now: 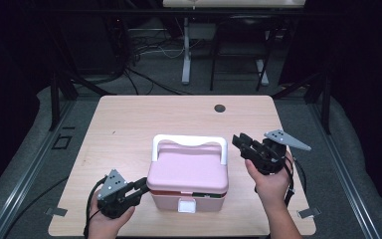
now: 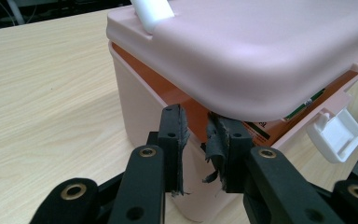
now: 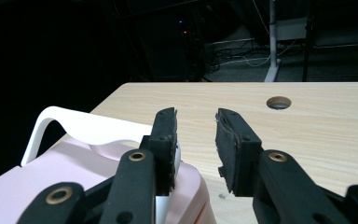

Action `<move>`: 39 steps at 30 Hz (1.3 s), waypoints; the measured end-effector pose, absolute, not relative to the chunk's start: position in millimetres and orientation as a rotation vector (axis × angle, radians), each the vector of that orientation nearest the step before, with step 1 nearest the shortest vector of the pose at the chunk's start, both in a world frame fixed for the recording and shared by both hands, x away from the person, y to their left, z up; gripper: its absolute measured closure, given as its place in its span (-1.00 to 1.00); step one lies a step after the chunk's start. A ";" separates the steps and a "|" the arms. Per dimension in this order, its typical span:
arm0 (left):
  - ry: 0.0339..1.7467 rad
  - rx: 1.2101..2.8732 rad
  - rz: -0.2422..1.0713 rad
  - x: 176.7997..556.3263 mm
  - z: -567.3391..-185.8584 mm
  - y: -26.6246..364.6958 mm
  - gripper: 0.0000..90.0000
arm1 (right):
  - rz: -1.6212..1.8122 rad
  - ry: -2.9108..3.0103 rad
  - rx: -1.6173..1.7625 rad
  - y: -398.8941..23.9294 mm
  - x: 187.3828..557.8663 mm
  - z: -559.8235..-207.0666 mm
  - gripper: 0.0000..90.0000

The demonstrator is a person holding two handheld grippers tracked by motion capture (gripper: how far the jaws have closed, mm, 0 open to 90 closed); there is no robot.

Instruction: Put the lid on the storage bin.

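Both tools at the pink box, lid ajar, not gripped yet.

My left tool [image 1: 140,187] sits low at the box's front-left corner, jaws narrowly parted w/ nothing pinched; in the left gripper view the pads [image 2: 216,140] sit right under the lid's edge, maybe touching it, can't tell. My right tool [image 1: 242,143] hovers by the white handle [image 1: 189,142] at the box's right-rear, jaws about half apart, empty, pointing across the tabletop [image 1: 129,119] toward the cable hole [image 1: 220,108]. The pink box [image 1: 188,181] stands mid-front on the tabletop, pink lid [image 2: 270,51] lifted a crack, orange insides & a printed pack showing, white latch [image 1: 187,205] hanging loose. My read: latch undone, lid only cracked; still to do: swing lid fully up, prob. w/ left tool pushing from below, then get at the contents.
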State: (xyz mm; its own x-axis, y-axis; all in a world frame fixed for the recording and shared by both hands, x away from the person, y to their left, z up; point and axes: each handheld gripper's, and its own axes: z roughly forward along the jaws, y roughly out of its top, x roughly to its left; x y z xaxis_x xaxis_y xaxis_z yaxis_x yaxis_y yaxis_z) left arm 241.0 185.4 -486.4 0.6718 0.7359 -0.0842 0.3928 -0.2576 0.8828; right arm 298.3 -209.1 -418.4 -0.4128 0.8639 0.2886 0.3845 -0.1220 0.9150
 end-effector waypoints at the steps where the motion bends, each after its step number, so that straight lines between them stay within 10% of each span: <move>1: 0.886 1.881 0.430 241.1 -485.7 186.6 0.66 | 1.553 1.739 1.380 -209.3 298.3 -418.4 0.51; 39: 0.939 1.790 0.452 259.0 -478.7 192.1 0.53 | 1.542 1.740 1.396 -212.7 300.6 -420.9 0.49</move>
State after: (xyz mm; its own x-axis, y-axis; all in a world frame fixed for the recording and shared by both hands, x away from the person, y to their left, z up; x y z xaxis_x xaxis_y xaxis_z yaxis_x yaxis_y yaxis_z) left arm 259.0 192.1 -478.7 0.6253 0.7712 -0.1189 0.3889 -0.1759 0.9043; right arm 300.6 -212.7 -420.9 -0.4029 0.8677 0.2912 0.3934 -0.1231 0.9111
